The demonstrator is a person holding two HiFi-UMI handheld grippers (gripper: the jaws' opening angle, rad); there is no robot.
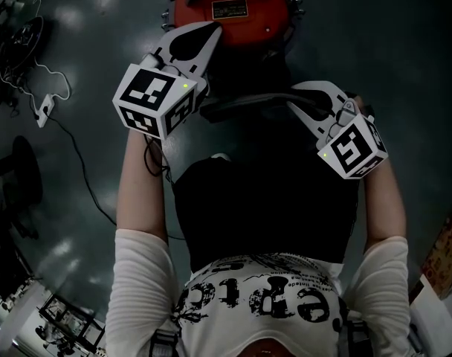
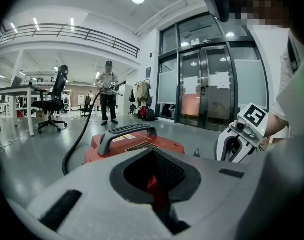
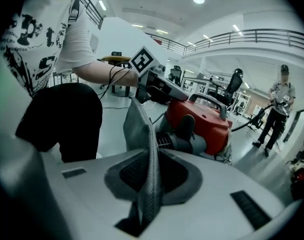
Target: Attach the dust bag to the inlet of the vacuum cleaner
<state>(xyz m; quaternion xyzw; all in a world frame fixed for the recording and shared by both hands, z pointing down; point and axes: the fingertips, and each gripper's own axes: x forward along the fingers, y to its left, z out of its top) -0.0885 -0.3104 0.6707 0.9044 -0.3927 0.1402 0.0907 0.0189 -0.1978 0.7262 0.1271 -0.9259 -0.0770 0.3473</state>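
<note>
- Hall with glossy grey floor (image 2: 22,151), glass doors (image 2: 212,84), balcony railing (image 2: 72,34).
- Red vacuum cleaner (image 3: 204,121) stands on that floor.
- Grey dust bag (image 3: 137,126) is held up near it, pinched in the jaws of the right gripper (image 3: 151,154).
- Jaws of the left gripper (image 2: 152,151) press together above the vacuum cleaner's top.

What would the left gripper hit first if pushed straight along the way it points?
Most likely the vacuum cleaner. The left gripper points at its red top, just below the grey handle. Nothing shows between them, though the depth is hard to judge.
</note>
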